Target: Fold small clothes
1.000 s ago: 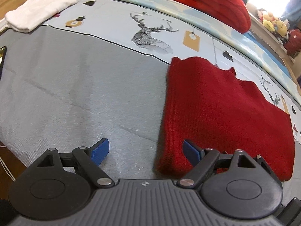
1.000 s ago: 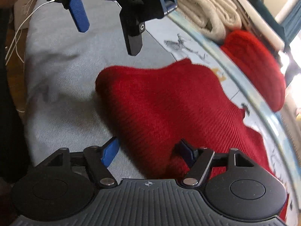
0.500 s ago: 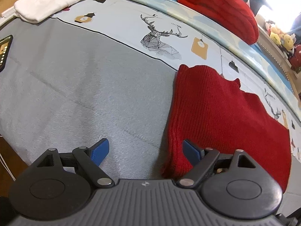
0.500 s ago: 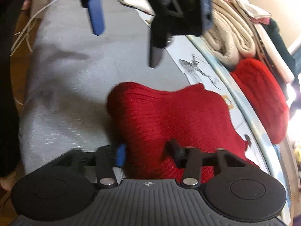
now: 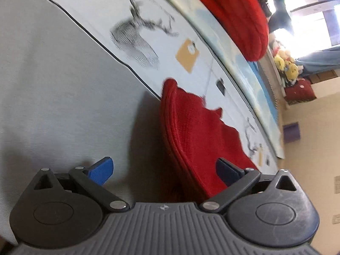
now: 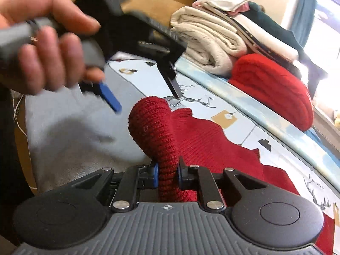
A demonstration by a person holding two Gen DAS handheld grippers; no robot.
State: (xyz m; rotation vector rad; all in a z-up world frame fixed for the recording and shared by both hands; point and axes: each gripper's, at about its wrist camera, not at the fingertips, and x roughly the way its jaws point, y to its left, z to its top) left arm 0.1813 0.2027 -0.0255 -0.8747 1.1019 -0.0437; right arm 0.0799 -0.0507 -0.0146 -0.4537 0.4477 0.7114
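A red knitted garment (image 6: 204, 140) lies on the bed, partly on the grey sheet and partly on the light deer-print cover. My right gripper (image 6: 166, 175) is shut on its near edge and lifts a fold of it up. In the left wrist view the same garment (image 5: 191, 131) rises in a raised edge just ahead. My left gripper (image 5: 165, 170) is open, its jaws astride that raised edge, not closed on it. The left gripper also shows in the right wrist view (image 6: 144, 97), held in a hand above the garment's far corner.
A folded red knit (image 6: 274, 89) and stacked cream blankets (image 6: 208, 40) lie along the far side of the bed. Grey sheet (image 5: 53, 80) spreads to the left. Plush toys (image 5: 284, 63) sit on a sill at the right. White cables (image 6: 17, 114) hang at the bed's left edge.
My right gripper has closed on the garment's near edge and lifted it. My left gripper has tilted and moved closer, so the raised edge now stands between its open jaws.
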